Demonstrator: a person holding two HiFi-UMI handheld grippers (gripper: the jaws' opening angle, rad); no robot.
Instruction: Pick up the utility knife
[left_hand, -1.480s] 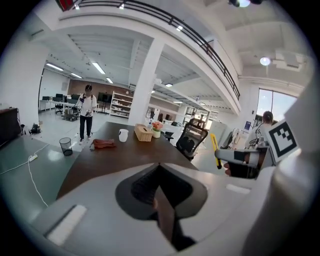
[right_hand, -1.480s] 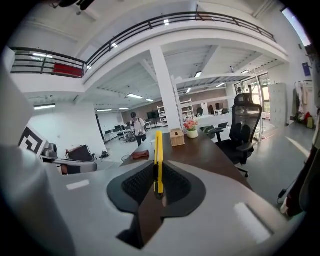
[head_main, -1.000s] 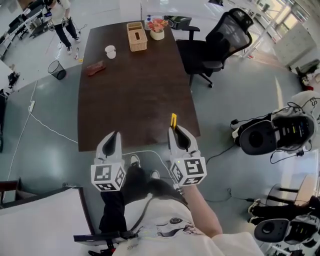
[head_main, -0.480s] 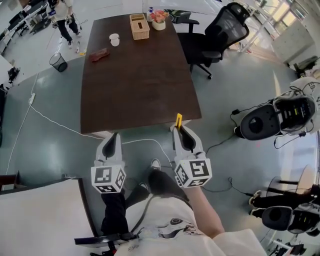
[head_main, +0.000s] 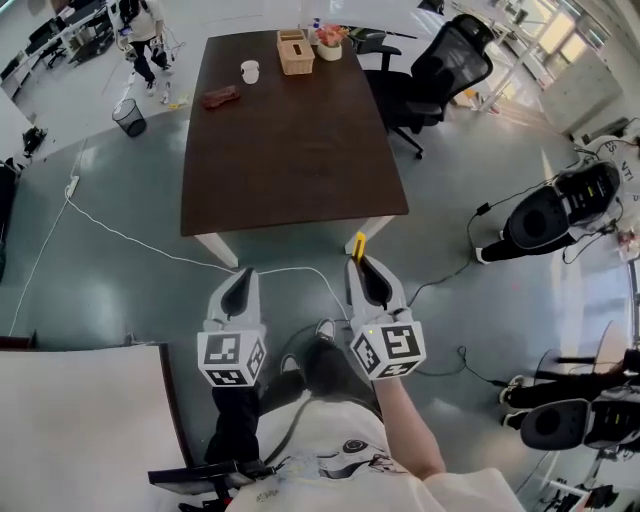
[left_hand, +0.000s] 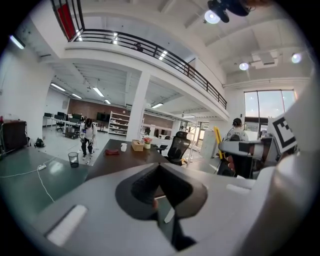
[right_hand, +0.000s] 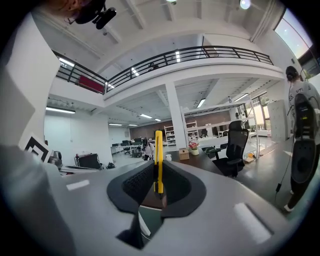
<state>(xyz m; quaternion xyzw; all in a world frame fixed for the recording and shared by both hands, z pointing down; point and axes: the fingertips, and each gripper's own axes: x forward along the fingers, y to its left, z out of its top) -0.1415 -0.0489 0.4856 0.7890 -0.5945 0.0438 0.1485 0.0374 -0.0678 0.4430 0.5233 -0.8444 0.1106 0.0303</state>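
Observation:
A yellow utility knife (head_main: 359, 245) sticks up from between the jaws of my right gripper (head_main: 364, 268), which is shut on it. In the right gripper view the yellow utility knife (right_hand: 158, 160) stands upright in the closed jaws of the right gripper (right_hand: 158, 187). My left gripper (head_main: 240, 288) hangs beside it, shut with nothing in it; the left gripper view shows its jaws (left_hand: 160, 192) closed and empty. Both grippers are held over the floor, short of the near end of the dark brown table (head_main: 290, 140).
On the table's far end stand a white cup (head_main: 250, 71), a wooden tissue box (head_main: 296, 52), a flower pot (head_main: 329, 42) and a reddish pouch (head_main: 221, 97). A black office chair (head_main: 440, 75) stands right of the table. White cable (head_main: 120, 235) runs over the floor. A person (head_main: 140, 25) stands far left.
Both grippers, with the knife held in the right one, have drawn back from the table's near edge; the table now lies farther away in the head view.

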